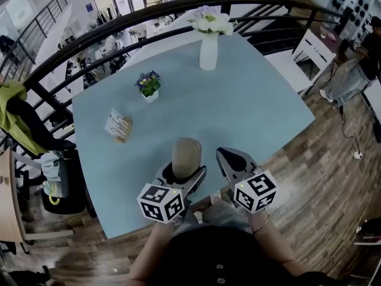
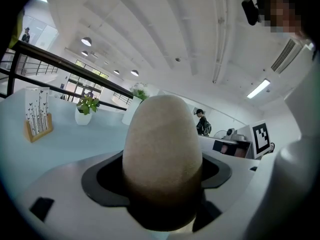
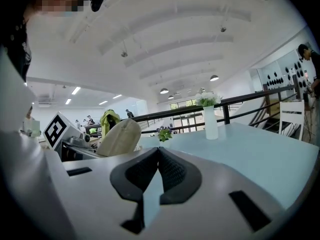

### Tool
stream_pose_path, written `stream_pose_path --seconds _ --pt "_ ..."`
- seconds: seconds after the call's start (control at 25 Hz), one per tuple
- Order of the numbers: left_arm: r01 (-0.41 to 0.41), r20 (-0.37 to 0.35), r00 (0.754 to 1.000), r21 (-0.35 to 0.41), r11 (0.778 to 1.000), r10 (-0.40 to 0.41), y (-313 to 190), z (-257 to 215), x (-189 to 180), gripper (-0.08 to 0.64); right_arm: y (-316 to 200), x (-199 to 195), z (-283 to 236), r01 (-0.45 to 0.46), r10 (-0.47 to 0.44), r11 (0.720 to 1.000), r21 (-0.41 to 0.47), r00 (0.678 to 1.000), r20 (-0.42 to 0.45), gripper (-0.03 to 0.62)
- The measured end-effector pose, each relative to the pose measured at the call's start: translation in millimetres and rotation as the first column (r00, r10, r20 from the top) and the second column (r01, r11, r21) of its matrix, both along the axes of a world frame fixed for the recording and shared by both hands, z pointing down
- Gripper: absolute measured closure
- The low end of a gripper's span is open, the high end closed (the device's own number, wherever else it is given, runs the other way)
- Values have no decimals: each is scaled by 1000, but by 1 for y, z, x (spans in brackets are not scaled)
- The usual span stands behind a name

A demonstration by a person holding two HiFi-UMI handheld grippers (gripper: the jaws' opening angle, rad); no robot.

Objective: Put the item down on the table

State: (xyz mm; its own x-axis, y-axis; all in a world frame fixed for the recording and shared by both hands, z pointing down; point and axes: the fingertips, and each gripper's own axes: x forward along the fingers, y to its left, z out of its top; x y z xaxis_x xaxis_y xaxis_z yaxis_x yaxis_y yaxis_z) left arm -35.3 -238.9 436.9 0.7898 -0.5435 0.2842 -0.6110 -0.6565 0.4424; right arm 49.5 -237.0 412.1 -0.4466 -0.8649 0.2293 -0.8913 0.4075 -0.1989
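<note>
Item: a beige, egg-shaped thing with a rough, matte surface. It is wedged between the fingers of the left gripper, and its rounded end sticks out well past the fingertips.
Item's place: over the near edge of the pale blue table. From where I stand I can't tell if it touches the top.
Left fingers: clamped on the lower part of the item, one dark pad on either side.
Right gripper: just to the right of the left one, with its fingers beside the item and apart from it.
Right fingers: pressed together with nothing between them, tips over the table edge.
Ahead of the left fingertips: a small white pot of purple flowers, with a wooden card holder nearer and off to the left.
Far beyond both fingertips: a tall white vase of white flowers, upright near the far corner of the table.
Behind the table: a dark curved railing.
Left of the table: a chair with a green jacket draped over it.
</note>
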Motion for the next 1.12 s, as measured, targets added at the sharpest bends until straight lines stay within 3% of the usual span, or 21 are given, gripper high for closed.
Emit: stream_pose_path --seconds 0.52,0.76,1.12 --pt "125 66 990 -36 992 -122 -100 17 26 164 -110 26 6 156 -156 988 -22 988 -4 586" --pt "180 143 975 -51 982 -171 -130 33 33 164 -145 38 19 225 -225 973 -49 974 5 586" --pt "234 310 929 -64 970 -203 -155 61 28 164 -171 44 53 313 -310 942 -119 950 45 586"
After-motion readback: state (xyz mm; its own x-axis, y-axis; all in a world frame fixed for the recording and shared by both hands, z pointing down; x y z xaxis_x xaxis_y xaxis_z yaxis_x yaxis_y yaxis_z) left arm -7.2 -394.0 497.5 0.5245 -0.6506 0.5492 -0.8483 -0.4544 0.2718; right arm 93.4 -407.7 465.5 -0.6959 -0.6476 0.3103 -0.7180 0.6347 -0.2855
